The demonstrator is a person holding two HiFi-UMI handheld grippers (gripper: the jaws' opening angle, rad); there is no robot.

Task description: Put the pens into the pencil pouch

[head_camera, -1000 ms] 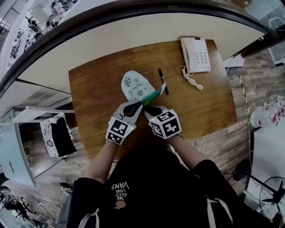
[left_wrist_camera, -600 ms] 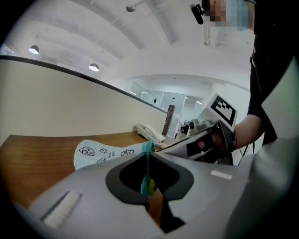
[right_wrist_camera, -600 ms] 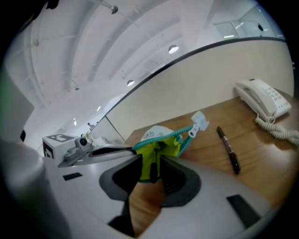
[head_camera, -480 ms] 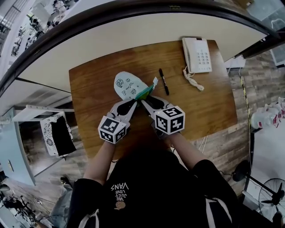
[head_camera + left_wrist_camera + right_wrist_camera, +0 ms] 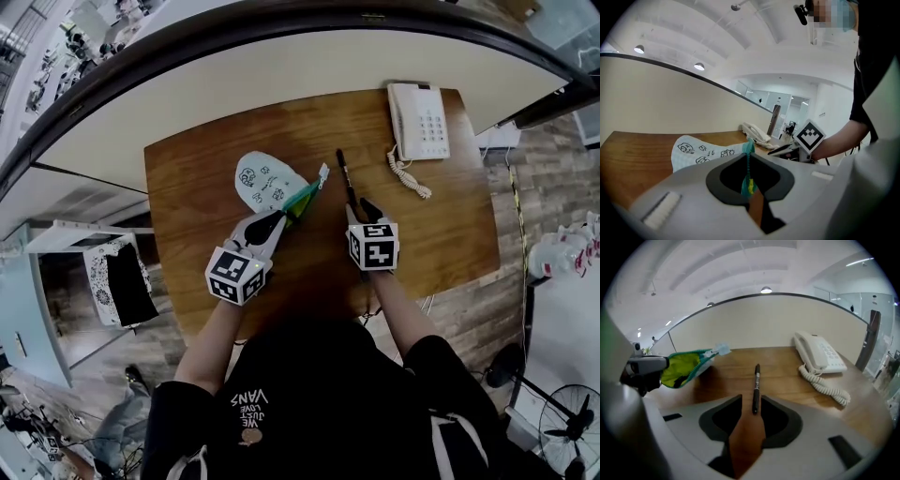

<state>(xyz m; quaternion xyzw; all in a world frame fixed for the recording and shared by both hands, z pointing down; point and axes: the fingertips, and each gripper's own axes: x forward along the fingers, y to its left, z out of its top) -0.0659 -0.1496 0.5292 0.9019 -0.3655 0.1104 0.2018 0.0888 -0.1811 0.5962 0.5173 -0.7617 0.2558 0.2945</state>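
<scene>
The left hand-held gripper (image 5: 278, 221) is clamped on the rim of the pouch (image 5: 265, 181), whose open mouth is turned rightward. Just right of the pouch, the pen (image 5: 344, 172) is laid on the counter (image 5: 206, 169), its long axis running away from the person. The right hand-held gripper (image 5: 362, 210), the nearer one, is lined up along that axis, jaws apart around the pen's near end, nothing gripped.

Open desktop (image 5: 370, 141) between pen (image 5: 345, 176) and telephone (image 5: 419, 120)

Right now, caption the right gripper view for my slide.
Open right gripper lines up on the black pen; left gripper grips the open pouch.
</scene>
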